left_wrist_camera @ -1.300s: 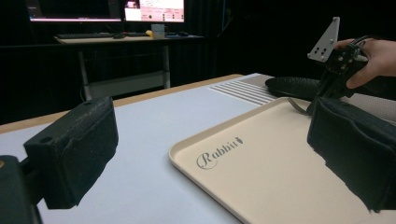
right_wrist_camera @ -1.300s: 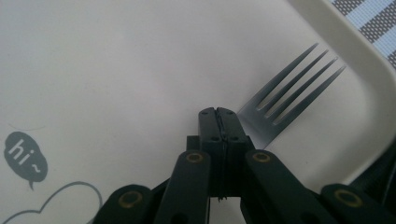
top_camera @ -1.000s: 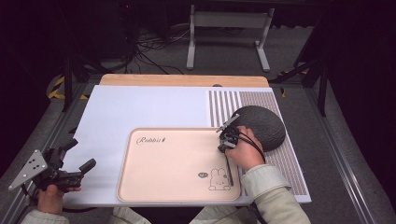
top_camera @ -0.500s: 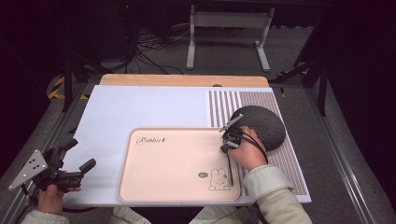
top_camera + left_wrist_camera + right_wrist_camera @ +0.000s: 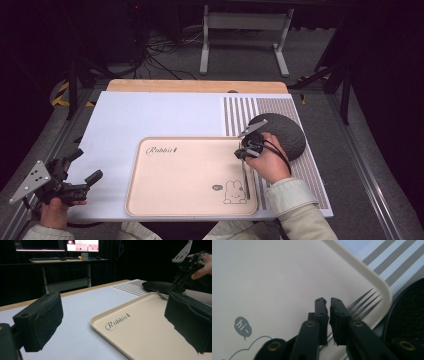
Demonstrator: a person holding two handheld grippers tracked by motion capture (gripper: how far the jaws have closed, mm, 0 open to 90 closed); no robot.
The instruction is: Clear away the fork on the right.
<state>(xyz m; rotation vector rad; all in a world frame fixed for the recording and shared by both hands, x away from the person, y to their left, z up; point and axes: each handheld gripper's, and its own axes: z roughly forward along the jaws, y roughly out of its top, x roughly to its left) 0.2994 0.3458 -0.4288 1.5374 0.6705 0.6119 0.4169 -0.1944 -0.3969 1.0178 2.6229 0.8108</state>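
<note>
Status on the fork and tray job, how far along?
Done: the fork lies inside the tray along its right edge, tines toward the dark round mat. In hand: the right gripper sits over the fork's neck, jaws nearly shut; a grip cannot be confirmed. The left gripper is open, idle off the tray's left side. Left: releasing and withdrawing, probably.

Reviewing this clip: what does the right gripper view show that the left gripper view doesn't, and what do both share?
Right gripper view alone: the fork's tines up close at the tray's corner, its own tool nearly shut around the fork's handle, and the grey "hi" speech bubble.

Left gripper view alone: the "Rabbit" lettering, its own tool wide open, and a desk with monitors behind.

Both: the beige tray, the striped mat and the dark round mat.
</note>
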